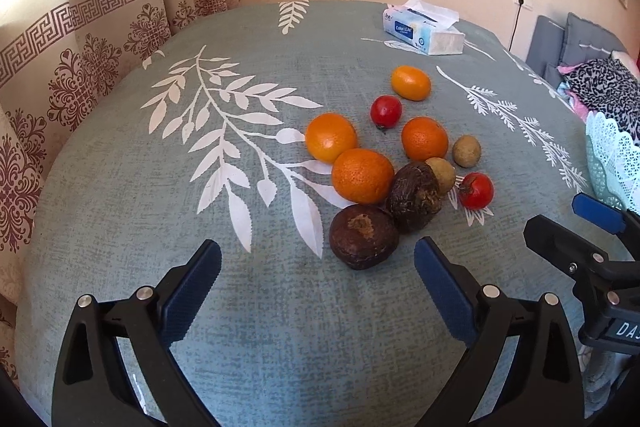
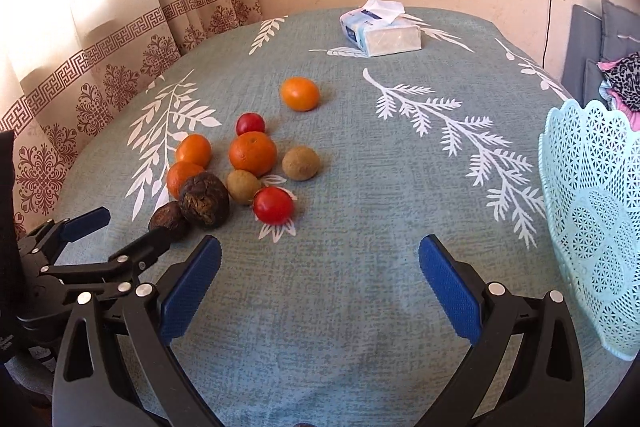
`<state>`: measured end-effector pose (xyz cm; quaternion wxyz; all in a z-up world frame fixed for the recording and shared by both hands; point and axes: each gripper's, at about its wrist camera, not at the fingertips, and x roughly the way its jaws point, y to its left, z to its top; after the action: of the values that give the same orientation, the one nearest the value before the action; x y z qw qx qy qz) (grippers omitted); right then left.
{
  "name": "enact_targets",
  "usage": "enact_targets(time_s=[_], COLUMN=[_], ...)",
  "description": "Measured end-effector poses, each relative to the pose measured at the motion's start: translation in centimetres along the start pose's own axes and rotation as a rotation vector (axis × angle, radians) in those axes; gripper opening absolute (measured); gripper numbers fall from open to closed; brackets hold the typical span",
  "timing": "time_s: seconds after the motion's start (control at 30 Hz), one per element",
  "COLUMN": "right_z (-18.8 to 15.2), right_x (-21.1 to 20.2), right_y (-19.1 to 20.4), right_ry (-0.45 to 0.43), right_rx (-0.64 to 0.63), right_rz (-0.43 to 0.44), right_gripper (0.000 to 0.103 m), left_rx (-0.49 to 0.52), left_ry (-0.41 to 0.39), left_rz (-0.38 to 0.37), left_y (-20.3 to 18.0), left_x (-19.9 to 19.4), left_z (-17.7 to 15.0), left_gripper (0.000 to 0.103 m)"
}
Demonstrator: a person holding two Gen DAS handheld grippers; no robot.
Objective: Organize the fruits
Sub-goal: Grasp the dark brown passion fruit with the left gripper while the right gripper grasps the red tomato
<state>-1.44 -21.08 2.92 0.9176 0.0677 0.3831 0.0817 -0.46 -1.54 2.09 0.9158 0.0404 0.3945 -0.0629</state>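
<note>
A cluster of fruit lies on the teal leaf-print tablecloth (image 1: 120, 187). It holds several oranges (image 1: 362, 175) (image 2: 253, 153), two red tomatoes (image 1: 475, 191) (image 2: 273, 205), two tan round fruits (image 1: 466, 150) (image 2: 301, 163) and two dark brown fruits (image 1: 363, 237) (image 2: 204, 200). My left gripper (image 1: 318, 267) (image 2: 120, 231) is open just short of the nearest dark fruit, holding nothing. My right gripper (image 2: 318, 267) (image 1: 576, 227) is open over bare cloth, with the tomato ahead to its left. A pale blue lattice basket (image 2: 592, 207) (image 1: 612, 163) stands to the right of both.
A tissue pack (image 1: 424, 31) (image 2: 380, 31) sits at the far side of the table. Patterned curtains (image 1: 80, 47) hang along the left. Grey cushions and leopard-print cloth (image 1: 600, 83) lie past the right edge. Bare cloth spreads between the fruit and the basket.
</note>
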Motion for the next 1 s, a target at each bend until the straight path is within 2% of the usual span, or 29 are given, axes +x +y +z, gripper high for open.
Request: enact_targets(time_s=[0.4, 0.5, 0.7, 0.9, 1.0], right_z=[0.0, 0.1, 0.2, 0.1, 0.0], right_x=[-0.2, -0.2, -0.5, -0.7, -0.8], right_y=[0.0, 0.0, 0.2, 0.6, 0.9], right_ry=[-0.007, -0.009, -0.029, -0.043, -0.055], right_rx=[-0.014, -0.015, -0.035, -0.066, -0.09], right_rz=[-0.018, -0.021, -0.039, -0.063, -0.084], right_gripper=[0.101, 0.101, 0.101, 0.101, 0.101], left_rx=[-0.012, -0.016, -0.007, 0.006, -0.011], left_ry=[0.07, 0.069, 0.068, 0.058, 0.049], left_rz=[-0.059, -0.059, -0.054, -0.097, -0.111], left_y=[-0.6, -0.6, -0.8, -1.1, -0.8], left_x=[2.0, 2.1, 2.1, 1.8, 1.6], left_z=[0.4, 0.3, 0.3, 0.3, 0.3], left_gripper=[0.074, 0.072, 0.061, 0.04, 0.04])
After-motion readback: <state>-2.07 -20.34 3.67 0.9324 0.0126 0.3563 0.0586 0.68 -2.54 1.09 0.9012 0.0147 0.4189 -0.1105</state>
